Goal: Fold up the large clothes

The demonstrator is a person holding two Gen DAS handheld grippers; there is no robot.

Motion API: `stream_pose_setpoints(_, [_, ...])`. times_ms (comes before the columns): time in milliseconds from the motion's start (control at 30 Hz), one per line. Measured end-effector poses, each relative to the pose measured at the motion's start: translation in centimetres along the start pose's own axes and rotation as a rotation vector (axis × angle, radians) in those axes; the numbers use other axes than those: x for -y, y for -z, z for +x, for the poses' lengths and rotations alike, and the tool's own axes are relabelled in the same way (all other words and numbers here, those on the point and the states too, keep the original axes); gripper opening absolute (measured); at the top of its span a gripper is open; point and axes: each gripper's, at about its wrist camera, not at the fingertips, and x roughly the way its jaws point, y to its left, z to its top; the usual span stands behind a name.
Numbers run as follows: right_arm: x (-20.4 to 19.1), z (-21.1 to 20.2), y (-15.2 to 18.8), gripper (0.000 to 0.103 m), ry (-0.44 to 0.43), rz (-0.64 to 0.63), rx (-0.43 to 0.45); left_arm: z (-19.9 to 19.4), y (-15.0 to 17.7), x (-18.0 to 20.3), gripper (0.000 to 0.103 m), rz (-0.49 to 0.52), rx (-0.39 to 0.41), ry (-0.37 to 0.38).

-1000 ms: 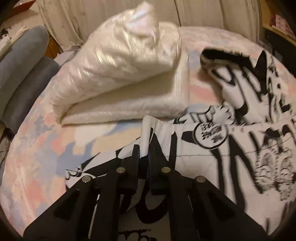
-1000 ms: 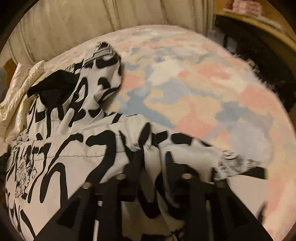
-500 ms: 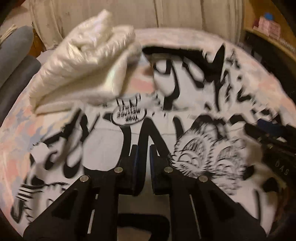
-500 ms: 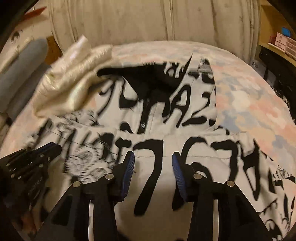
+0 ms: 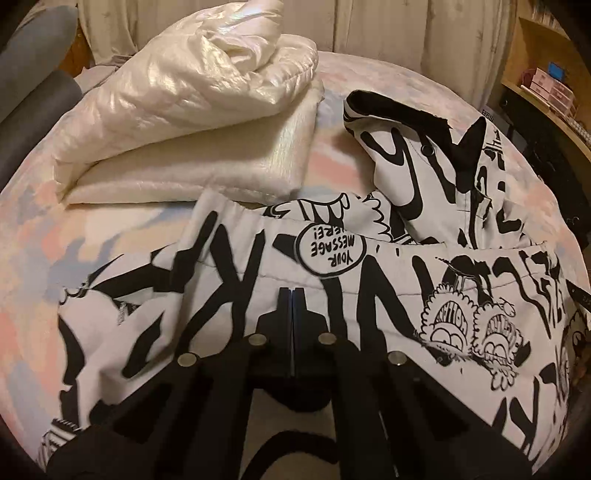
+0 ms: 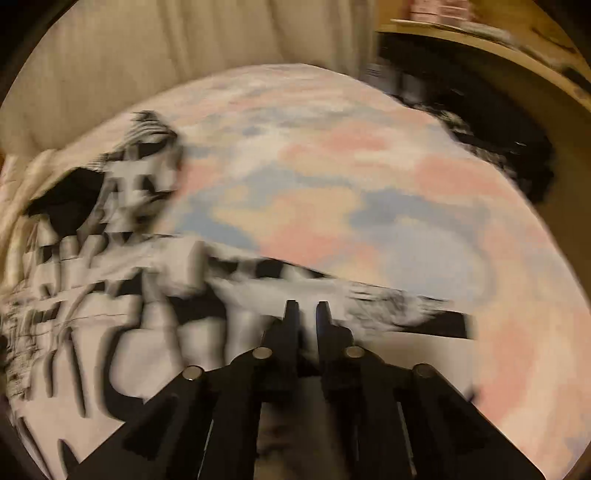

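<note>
A big white jacket (image 5: 369,295) with thick black scribble letters and cartoon faces lies spread on a bed (image 5: 110,229) with a soft pink, blue and cream cover. A round bubble on it reads "YOUR MESSAGE HERE!". Behind it sits a shiny, puffy cream coat (image 5: 192,110), folded. The left tool (image 5: 291,295) is pinched tight together. The right tool (image 6: 307,308) has just been closing to a thin gap above the blurry cloth; I cannot tell if it grips any.

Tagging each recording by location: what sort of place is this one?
Most likely a bedroom at home: the graffiti-print jacket lies on a bed with a pastel bedspread, cream curtains hang behind, and a wooden shelf stands alongside.
</note>
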Motion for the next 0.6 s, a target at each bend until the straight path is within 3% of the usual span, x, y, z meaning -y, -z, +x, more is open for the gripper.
stream_pose_setpoints(100, [0.5, -1.9, 0.3, 0.009, -0.064, 0.034, 0.000, -1.9, 0.7, -0.5, 0.002, -0.006, -0.008, -0.012])
stream_pose_setpoints(233, [-2.5, -6.1, 1.8, 0.012, -0.179, 0.001, 0.031, -6.0, 2.4, -0.6, 0.002, 0.044, 0.026, -0.062])
stream_pose_setpoints(333, [-7.3, -9.3, 4.3, 0.018, -0.298, -0.089, 0.031, -8.6, 4.1, -0.7, 0.002, 0.043, 0.035, -0.080])
stream_pose_setpoints(467, [-14.4, -13.3, 8.9, 0.021, -0.405, -0.244, 0.026, -11.4, 7.6, -0.6, 0.002, -0.004, 0.011, -0.029])
stream_pose_setpoints(600, [-19.6, -16.1, 13.3, 0.021, -0.499, -0.331, 0.009, -12.4, 11.0, 1.7, 0.002, 0.028, 0.003, -0.005])
